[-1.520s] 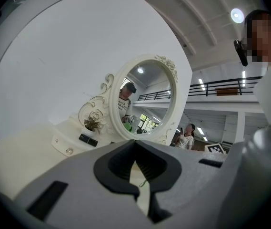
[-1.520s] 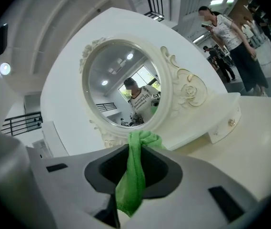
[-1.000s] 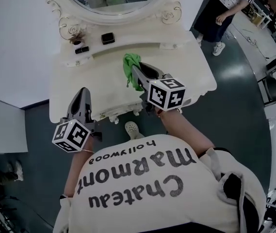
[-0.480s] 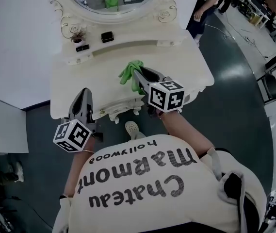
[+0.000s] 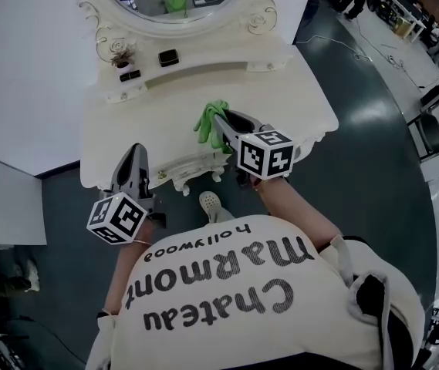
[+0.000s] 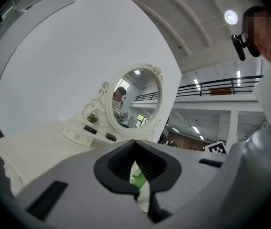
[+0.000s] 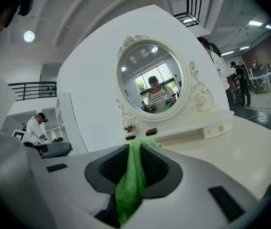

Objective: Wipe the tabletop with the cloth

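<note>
Cloth (image 7: 129,185) first: where is it?

Operator: Pinched in my right gripper (image 7: 135,144). It is a bright green, nubbly towelling strip, running down between the ribbed black pads and spilling over their tips in a soft crumple. From the head view the cloth (image 5: 207,122) bunches over the front middle of the tabletop (image 5: 142,129), near the scalloped front edge. I can't tell whether it presses on the surface. The right gripper (image 5: 217,119) points away from me, its grey plastic shell angular and matte.

Desk: And your left?

Operator: My left gripper (image 6: 135,144) has its jaws drawn together at the tips and grips nothing. Only a thin slit lower down between the pads shows a sliver of green beyond. From above, the left gripper (image 5: 134,151) hangs over the front left edge, well apart from the cloth.

Desk: What lies beyond?

Operator: The tabletop is smooth, cream-white and glossy, with a curved outline. Behind it runs a raised shelf (image 5: 204,64) with round knobs, carrying a small dark box (image 5: 168,58), a flatter dark piece (image 5: 130,75) and a dried sprig (image 5: 120,55). Above that stands an oval mirror (image 7: 153,82) in a carved frame of scrolls and rosettes. Farthest back is a plain white wall (image 5: 26,68).
</note>
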A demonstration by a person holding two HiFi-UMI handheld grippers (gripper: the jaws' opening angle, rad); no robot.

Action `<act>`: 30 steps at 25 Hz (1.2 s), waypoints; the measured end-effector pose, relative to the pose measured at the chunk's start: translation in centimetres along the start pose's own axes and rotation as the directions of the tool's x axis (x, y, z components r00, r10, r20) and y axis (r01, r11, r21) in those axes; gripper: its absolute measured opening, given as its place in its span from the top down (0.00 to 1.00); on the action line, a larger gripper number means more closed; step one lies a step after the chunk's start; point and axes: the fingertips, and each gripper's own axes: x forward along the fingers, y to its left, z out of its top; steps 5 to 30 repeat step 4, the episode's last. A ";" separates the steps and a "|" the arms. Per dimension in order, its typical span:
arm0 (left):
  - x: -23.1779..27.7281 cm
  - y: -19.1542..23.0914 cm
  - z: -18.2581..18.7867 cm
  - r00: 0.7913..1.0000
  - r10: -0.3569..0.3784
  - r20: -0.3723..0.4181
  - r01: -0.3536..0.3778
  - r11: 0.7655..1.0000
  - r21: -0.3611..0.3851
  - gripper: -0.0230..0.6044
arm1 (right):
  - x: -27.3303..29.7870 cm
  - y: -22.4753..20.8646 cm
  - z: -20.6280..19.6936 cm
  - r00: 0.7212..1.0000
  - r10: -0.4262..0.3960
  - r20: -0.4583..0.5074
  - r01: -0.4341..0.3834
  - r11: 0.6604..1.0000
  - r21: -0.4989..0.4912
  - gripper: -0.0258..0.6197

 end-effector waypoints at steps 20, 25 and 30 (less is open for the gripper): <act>-0.2 0.0 -0.1 1.000 0.004 0.004 -0.004 1.000 -0.007 0.95 | -0.2 -0.1 -0.2 1.000 -0.001 -0.002 0.001 1.000 0.000 0.83; -0.2 0.0 -0.1 1.000 0.004 0.004 -0.004 1.000 -0.007 0.95 | -0.2 -0.1 -0.2 1.000 -0.001 -0.002 0.001 1.000 0.000 0.83; -0.2 0.0 -0.1 1.000 0.004 0.004 -0.004 1.000 -0.007 0.95 | -0.2 -0.1 -0.2 1.000 -0.001 -0.002 0.001 1.000 0.000 0.83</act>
